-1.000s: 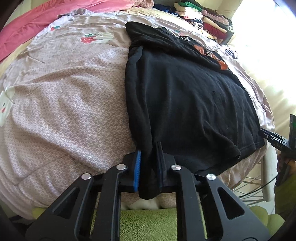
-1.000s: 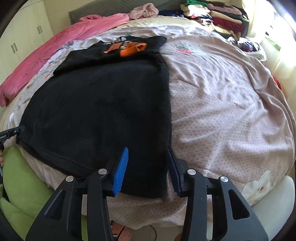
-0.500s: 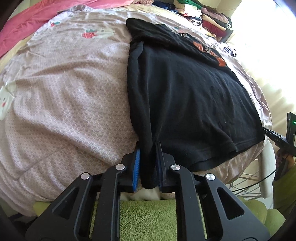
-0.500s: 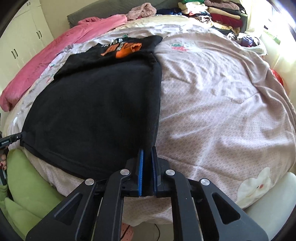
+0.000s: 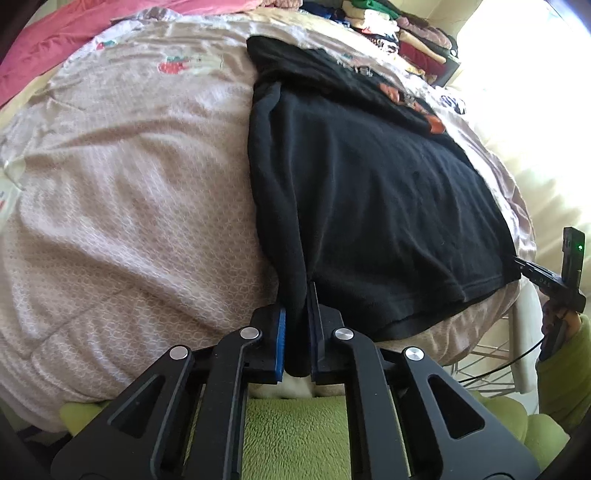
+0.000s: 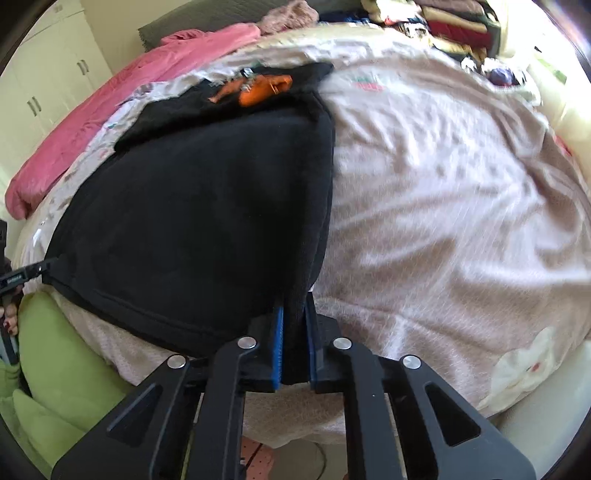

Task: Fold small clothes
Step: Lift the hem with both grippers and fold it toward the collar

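A black T-shirt (image 5: 369, 192) with an orange print lies flat on a pale pink patterned bedspread (image 5: 129, 192). My left gripper (image 5: 297, 332) is shut on the shirt's near left hem corner, the cloth pinched between its pads. My right gripper (image 6: 294, 339) is shut on the near right hem corner of the same shirt (image 6: 207, 206). Each gripper's tip shows at the far side of the other view, with the right gripper (image 5: 535, 273) at the right and the left gripper (image 6: 26, 273) at the left. The shirt's far part, with the orange print (image 6: 258, 88), is folded over.
A pink quilt (image 6: 110, 110) lies along the bed's far left. A pile of folded clothes (image 5: 406, 33) stands at the far right corner. Green fleece sleeves (image 6: 59, 354) show at the bed's near edge. White cabinets (image 6: 48, 85) stand beyond the bed.
My right gripper closed from open onto the shirt's right hem corner. My left gripper stayed shut on the left corner. Both drew slightly toward the bed's near edge.
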The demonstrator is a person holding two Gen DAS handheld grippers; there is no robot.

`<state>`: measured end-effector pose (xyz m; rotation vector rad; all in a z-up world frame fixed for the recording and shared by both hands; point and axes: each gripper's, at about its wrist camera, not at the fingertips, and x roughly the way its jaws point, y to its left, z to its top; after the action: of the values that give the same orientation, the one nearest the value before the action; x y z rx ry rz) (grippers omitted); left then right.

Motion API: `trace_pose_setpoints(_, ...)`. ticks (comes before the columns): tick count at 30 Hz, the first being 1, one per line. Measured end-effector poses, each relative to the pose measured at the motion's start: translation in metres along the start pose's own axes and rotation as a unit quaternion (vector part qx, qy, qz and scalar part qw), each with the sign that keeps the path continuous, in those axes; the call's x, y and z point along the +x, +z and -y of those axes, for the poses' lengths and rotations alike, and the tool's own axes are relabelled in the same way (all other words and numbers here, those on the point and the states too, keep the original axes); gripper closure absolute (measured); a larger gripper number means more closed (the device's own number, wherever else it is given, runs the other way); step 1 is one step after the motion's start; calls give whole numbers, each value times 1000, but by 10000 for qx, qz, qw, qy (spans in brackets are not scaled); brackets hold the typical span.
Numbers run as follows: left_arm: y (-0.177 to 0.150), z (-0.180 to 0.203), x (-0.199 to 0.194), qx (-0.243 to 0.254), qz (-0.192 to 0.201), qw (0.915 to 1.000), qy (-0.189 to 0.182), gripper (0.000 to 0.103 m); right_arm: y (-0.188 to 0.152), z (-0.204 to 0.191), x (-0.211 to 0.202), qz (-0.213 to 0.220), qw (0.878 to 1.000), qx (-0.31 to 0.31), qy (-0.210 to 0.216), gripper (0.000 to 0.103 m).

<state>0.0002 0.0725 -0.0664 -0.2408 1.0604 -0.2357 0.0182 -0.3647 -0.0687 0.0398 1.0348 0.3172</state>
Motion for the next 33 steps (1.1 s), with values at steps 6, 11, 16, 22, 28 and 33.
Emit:
trace_pose_setpoints(6, 8, -5, -28, -9, 350, 9994, 8, 100, 15, 9, -38, 575, 9983, 42, 132, 96)
trace_pose_setpoints(11, 17, -1, -35, 39, 475, 9989, 51, 100, 28, 8, -52, 882, 9960, 25, 122, 96)
trace_pose_setpoints(16, 39, 6, -42, 133, 648, 9977, 129, 100, 47, 6, -57, 1180, 9929, 20, 126, 96)
trace_pose_setpoints(22, 72, 11, -51, 168, 877, 9958, 215, 100, 81, 7, -58, 1533, 9881, -1, 111, 96)
trace_pose_setpoints(28, 104, 12, -56, 109, 1090, 9933, 365, 100, 119, 4, -59, 1841, 9828, -133, 71, 96)
trace_pose_setpoints(33, 135, 13, -54, 109, 1251, 9907, 520, 100, 149, 6, -55, 2041, 9789, -118, 64, 96)
